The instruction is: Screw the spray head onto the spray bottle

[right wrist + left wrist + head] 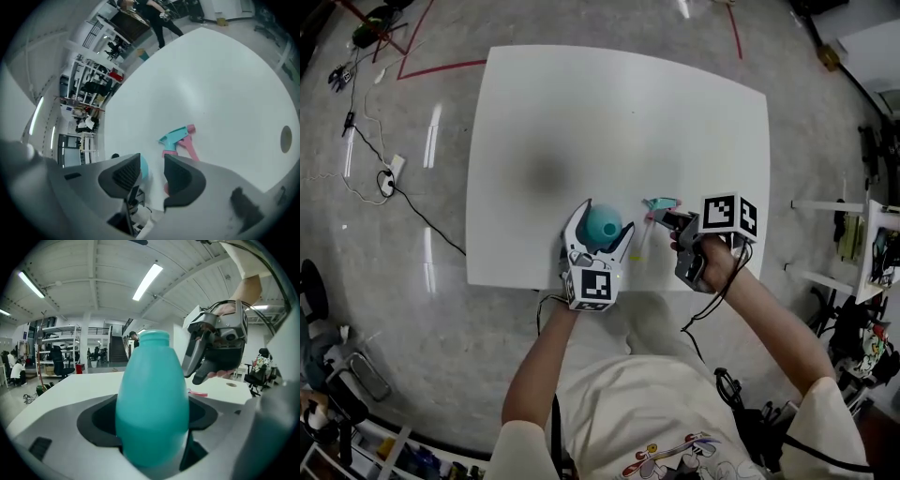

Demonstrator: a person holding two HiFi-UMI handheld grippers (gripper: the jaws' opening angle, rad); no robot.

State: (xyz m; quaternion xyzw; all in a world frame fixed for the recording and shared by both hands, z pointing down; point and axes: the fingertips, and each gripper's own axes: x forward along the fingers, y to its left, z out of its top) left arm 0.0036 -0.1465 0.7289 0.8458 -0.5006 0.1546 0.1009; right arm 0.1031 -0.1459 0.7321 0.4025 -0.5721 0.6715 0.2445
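Note:
A teal spray bottle (602, 225) with an open, capless neck stands upright between the jaws of my left gripper (605, 217), near the front edge of the white table (581, 112). In the left gripper view the bottle (152, 399) fills the gap, with the pads against its sides. The teal and pink spray head (661, 203) lies on its side on the table just right of the bottle. My right gripper (672, 218) hovers over it, tilted down. In the right gripper view its jaws (152, 164) stand apart with nothing between them, and the spray head (178, 138) lies just beyond the fingertips.
The bottle and spray head sit close to the table's front edge, near the person's body. Cables and a power strip (391, 174) lie on the floor at the left. White shelving (862, 246) stands at the right, and red tape lines (441, 67) mark the floor.

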